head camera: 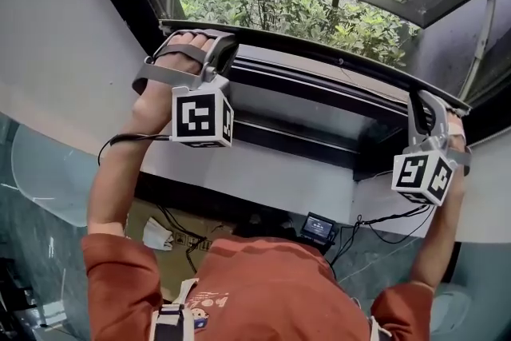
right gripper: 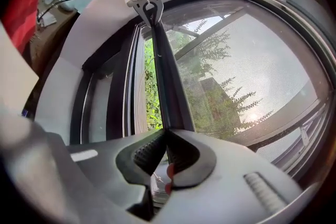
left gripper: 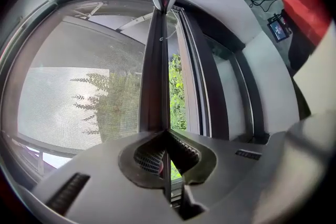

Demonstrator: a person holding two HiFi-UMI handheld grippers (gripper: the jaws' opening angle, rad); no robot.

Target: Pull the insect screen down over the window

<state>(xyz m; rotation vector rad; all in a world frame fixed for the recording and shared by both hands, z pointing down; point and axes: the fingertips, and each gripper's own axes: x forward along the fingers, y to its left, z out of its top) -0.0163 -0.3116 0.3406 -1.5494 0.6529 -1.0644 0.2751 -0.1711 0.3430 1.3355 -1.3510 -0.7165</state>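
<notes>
- Insect screen [left gripper: 79, 86]: the mesh covers the upper window only. An open gap remains between its pull bar [head camera: 319, 58] and the lower frame [head camera: 303, 132]. Unequal pull at the two ends may tilt the bar and jam the screen.
- Left gripper [left gripper: 167, 153]: its jaws clamp the bar's thin lip at one end. A shallow bite may slip off.
- Right gripper [right gripper: 167, 152]: it is clamped likewise at the other end. If either grip slips, the screen may recoil upward.
</notes>
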